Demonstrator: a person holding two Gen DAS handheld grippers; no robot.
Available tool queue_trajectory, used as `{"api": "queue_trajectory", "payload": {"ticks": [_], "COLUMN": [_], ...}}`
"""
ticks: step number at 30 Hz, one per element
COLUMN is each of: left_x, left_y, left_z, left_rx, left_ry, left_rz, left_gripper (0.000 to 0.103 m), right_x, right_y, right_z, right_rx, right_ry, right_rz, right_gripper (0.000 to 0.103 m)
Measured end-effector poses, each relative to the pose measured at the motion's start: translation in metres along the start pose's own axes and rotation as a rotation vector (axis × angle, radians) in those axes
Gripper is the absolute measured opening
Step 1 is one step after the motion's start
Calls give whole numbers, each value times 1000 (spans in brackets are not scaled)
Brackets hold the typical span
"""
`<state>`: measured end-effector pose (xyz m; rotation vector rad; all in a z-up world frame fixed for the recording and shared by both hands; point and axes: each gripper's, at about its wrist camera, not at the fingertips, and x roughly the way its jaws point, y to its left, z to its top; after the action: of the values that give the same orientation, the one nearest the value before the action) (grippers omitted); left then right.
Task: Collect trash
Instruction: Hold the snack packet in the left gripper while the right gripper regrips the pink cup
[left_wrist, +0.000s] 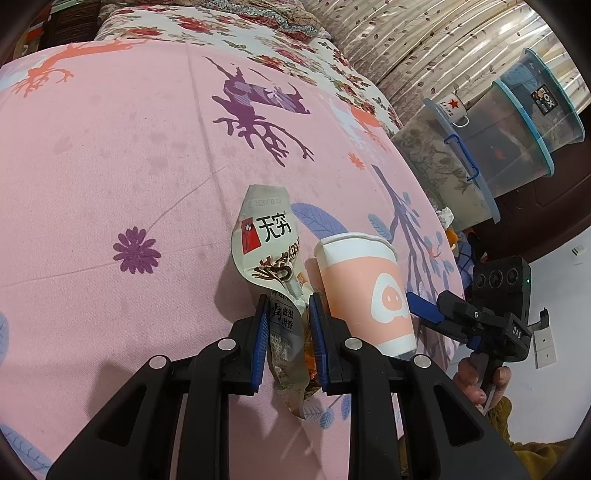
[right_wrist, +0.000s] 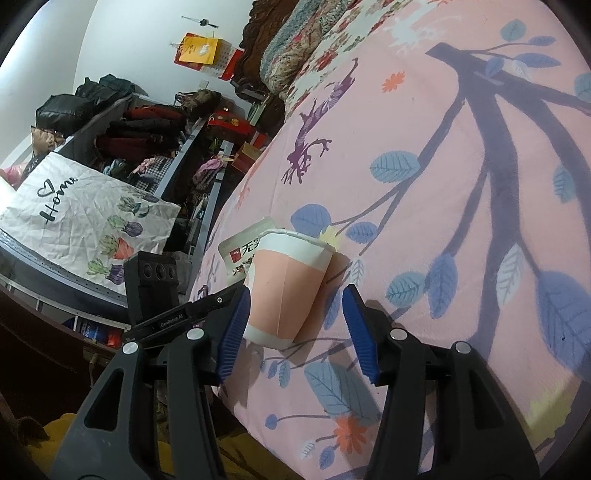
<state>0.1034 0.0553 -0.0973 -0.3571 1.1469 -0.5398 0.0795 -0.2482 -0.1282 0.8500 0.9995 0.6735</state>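
A crumpled grey snack wrapper (left_wrist: 266, 240) with Chinese print lies on the pink bedsheet (left_wrist: 110, 184). My left gripper (left_wrist: 288, 314) is shut on the wrapper's lower end. A pink and white paper cup (left_wrist: 365, 284) stands just right of the wrapper. In the right wrist view the cup (right_wrist: 288, 291) sits between the jaws of my right gripper (right_wrist: 295, 314), which is open; its left pad touches the cup and its right pad stands apart from it. The wrapper (right_wrist: 240, 251) shows behind the cup. The right gripper (left_wrist: 443, 314) also shows in the left wrist view.
Stacked clear storage boxes (left_wrist: 517, 129) and a white mug (left_wrist: 454, 107) stand beyond the bed's right side. A white "Home" bag (right_wrist: 81, 214) and a cluttered shelf (right_wrist: 155, 147) are left of the bed. Floral bedding (left_wrist: 221, 37) lies at the far end.
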Motion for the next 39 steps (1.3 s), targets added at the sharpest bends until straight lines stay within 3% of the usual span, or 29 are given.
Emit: {"api": "queue_trajectory", "payload": {"ticks": [39], "left_x": [-1], "left_y": [0], "left_z": [-1], "left_rx": [2], "left_ry": [-2], "left_rz": [-4], "left_gripper": [20], "right_x": [18], "right_y": [10], "right_z": [3], "right_rx": [-21], "right_ry": [32], "right_rz": [-6], "right_gripper": [55]}}
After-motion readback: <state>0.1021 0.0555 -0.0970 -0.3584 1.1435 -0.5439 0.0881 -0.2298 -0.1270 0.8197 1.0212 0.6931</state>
